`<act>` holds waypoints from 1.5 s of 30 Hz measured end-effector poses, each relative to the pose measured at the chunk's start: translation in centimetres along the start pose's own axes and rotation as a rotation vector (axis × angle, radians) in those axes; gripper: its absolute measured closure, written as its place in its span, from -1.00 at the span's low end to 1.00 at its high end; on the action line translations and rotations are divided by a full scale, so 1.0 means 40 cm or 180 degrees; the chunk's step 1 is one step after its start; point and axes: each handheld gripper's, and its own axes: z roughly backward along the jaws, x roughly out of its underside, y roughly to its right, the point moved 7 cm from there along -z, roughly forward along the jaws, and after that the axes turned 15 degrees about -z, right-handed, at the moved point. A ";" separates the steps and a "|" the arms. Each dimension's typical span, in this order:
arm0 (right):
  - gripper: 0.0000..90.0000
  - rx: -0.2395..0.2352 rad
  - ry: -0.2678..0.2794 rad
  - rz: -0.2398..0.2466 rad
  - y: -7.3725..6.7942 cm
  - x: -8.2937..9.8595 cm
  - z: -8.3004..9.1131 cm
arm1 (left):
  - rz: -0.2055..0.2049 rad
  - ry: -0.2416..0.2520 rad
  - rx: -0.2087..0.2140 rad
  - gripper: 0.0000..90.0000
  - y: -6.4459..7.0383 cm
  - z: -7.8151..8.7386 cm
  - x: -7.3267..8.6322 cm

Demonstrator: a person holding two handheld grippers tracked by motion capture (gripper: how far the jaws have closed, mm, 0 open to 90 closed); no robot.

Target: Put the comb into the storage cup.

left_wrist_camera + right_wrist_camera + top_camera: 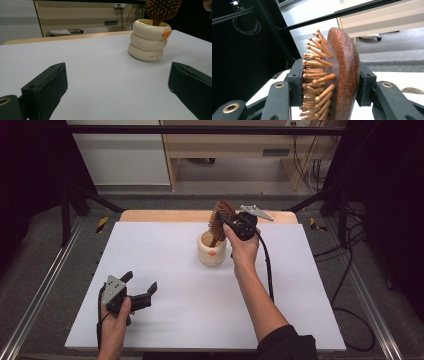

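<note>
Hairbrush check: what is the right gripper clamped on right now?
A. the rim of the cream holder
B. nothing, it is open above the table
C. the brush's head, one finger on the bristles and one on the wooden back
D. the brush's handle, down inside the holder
C: in the right gripper view the right gripper has its fingers shut across the wooden hairbrush head, bristle side to back; the handle end sits in the cream ringed holder.

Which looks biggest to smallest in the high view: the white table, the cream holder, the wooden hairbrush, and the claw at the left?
1. White table.
2. Cream holder.
3 and 4. Wooden hairbrush and left claw look alike in size; the brush is partly hidden in the holder, so no ranking.
</note>
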 end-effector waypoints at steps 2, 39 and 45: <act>0.14 0.0002 -0.0004 -0.0002 0.000 0.001 0.000 | 0.0000 0.0000 0.0001 -0.94 0.000 0.000 0.000; 0.14 -0.0040 0.0012 -0.0074 0.001 0.014 -0.012 | -0.0017 -0.0011 -0.0003 -0.94 0.001 0.000 0.000; 0.14 -0.0041 0.0012 -0.0098 0.002 0.015 -0.014 | -0.0021 -0.0018 0.0000 -0.94 0.002 -0.001 0.001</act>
